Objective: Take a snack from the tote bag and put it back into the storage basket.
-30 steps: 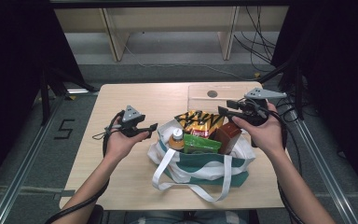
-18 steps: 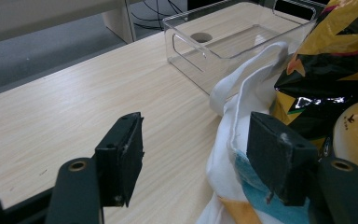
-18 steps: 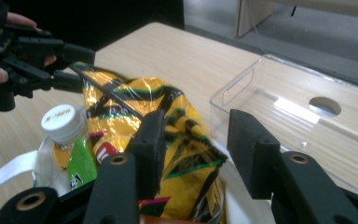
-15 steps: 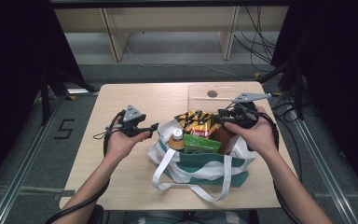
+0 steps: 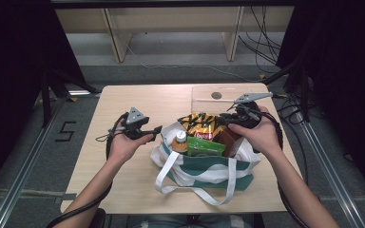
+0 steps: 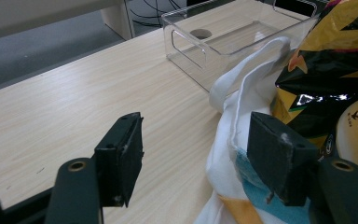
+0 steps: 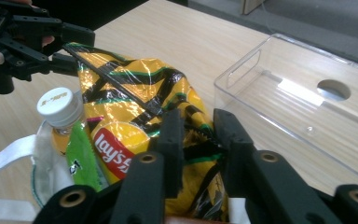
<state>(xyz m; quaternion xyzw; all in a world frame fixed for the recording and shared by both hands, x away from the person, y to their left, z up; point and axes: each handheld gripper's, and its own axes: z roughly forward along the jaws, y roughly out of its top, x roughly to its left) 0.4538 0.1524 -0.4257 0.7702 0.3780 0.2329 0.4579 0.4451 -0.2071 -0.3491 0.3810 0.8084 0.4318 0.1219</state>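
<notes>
A white and green tote bag stands on the wooden table, holding a yellow and black chip bag, a bottle and a green packet. My right gripper has just been closing and its pads pinch the chip bag's crumpled top edge. The right gripper reaches in from the tote's right side. My left gripper is open at the tote's left rim, with fabric lying against its right pad. The left gripper hovers level beside the tote.
A clear plastic box sits empty on the table behind the tote, close to the chip bag. The tote's white handles hang over its front. Bare tabletop lies to the left and far left.
The right gripper's jaws have narrowed around the chip bag's top and the hand has edged slightly toward the tote. The left hand has stayed where it was.
</notes>
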